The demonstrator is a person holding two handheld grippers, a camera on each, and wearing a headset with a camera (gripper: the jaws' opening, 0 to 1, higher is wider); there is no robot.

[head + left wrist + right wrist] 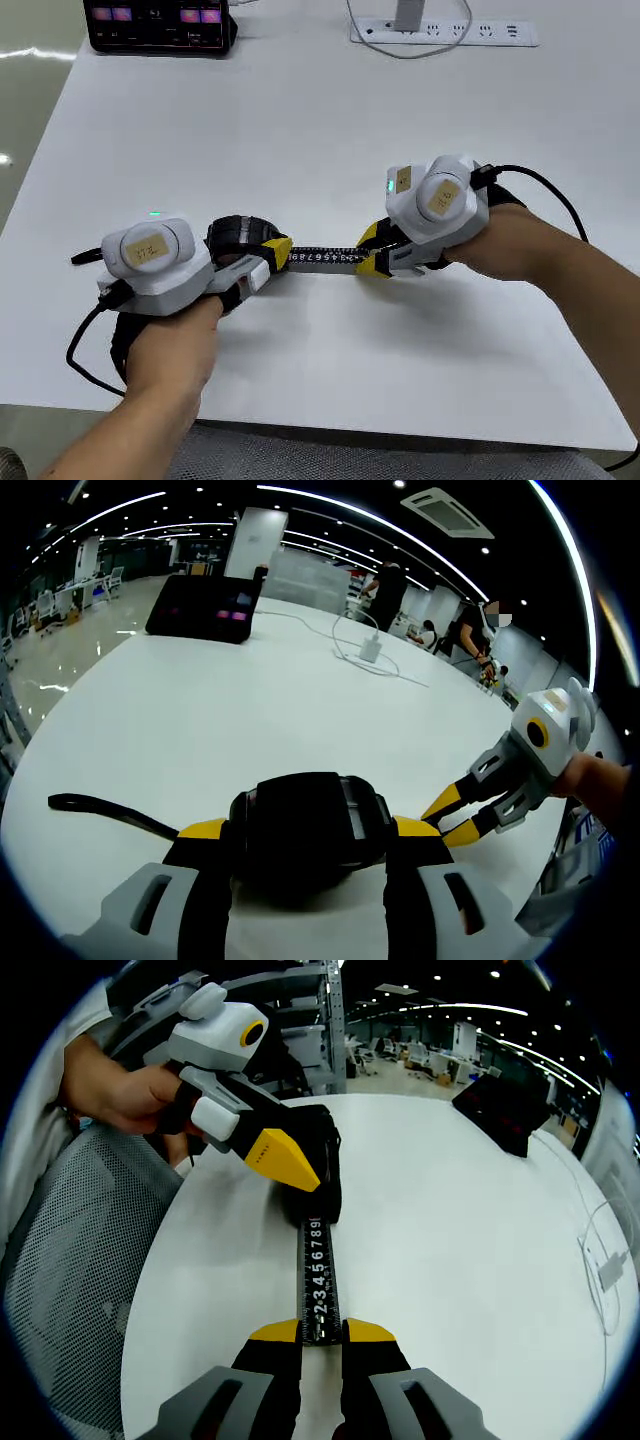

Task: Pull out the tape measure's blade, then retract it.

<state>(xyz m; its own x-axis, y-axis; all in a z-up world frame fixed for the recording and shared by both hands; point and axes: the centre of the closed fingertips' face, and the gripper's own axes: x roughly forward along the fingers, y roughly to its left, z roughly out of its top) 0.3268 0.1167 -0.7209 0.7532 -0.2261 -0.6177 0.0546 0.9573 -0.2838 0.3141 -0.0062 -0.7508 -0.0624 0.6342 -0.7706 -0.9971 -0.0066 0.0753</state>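
Observation:
A black tape measure case (pixel 240 237) rests on the white table (pixel 300 120), with my left gripper (pixel 272 256) shut on it; in the left gripper view the case (pixel 310 825) sits between the yellow-tipped jaws. A short length of black blade (pixel 325 258) with white numbers runs from the case to my right gripper (pixel 372 258), which is shut on the blade's end. In the right gripper view the blade (pixel 318 1280) leads from my right gripper (pixel 321 1333) to the case (pixel 318 1160). The right gripper (pixel 455 818) also appears in the left gripper view.
A black device with lit screens (pixel 160 25) stands at the table's far left edge. A white power strip (pixel 445 32) with a cable lies at the far right. A grey mesh chair (pixel 70 1260) is beside the table. People stand in the background (pixel 385 590).

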